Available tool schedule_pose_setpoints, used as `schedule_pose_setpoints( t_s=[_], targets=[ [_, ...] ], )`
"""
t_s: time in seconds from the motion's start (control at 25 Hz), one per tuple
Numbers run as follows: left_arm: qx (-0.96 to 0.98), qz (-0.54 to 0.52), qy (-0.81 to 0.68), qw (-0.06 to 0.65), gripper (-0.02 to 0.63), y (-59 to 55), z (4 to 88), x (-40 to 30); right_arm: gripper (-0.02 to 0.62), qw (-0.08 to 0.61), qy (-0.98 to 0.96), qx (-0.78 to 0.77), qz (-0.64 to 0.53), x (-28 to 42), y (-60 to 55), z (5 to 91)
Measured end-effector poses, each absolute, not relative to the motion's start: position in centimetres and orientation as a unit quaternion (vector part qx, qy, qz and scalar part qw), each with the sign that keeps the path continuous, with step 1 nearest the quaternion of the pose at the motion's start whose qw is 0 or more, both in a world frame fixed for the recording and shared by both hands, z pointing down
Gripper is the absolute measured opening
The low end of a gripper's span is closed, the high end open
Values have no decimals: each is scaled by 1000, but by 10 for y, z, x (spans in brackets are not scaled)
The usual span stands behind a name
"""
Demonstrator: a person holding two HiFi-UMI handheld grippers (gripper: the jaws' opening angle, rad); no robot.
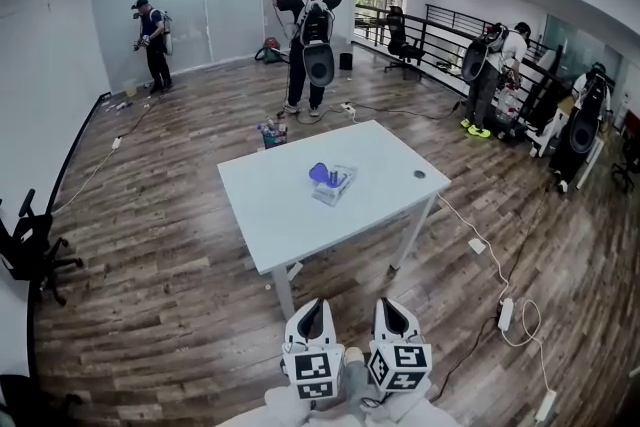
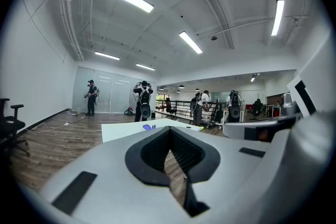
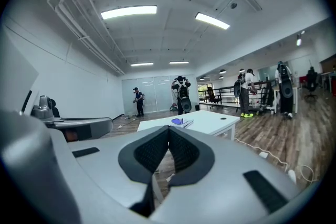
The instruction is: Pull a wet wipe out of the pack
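**Wet-wipe pack [image 1: 333,183] well ahead, both tools closed**

Sits near the middle of the white desk [image 1: 270,210], with a blue-purple thing [image 1: 319,173] on or against its left side. Well apart from the left tool [image 1: 312,305] and the right tool [image 1: 395,307], both low at the near edge of the head view, over the wooden floor [image 1: 150,275] and short of the desk. Pressed together at the tips, left and right alike, nothing pinched.

Lies straight ahead, between the two lines of aim, looking a touch closer to the left one. Calls for a long reach forward first, at a guess. Can't settle the pack's long axis at this range, nor make out a flap or any wipe poking out.
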State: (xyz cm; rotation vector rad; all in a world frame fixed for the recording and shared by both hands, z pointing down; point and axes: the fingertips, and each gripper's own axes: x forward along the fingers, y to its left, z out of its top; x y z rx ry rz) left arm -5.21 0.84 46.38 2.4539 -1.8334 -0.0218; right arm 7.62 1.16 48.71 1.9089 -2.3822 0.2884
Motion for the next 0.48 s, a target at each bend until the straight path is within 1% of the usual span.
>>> schedule_pose_setpoints(
  t_s=[0.48],
  targets=[
    [782,2,-622,34,2,-62,462,-49,9,39,-799,593,94,74,-69,487]
  ],
)
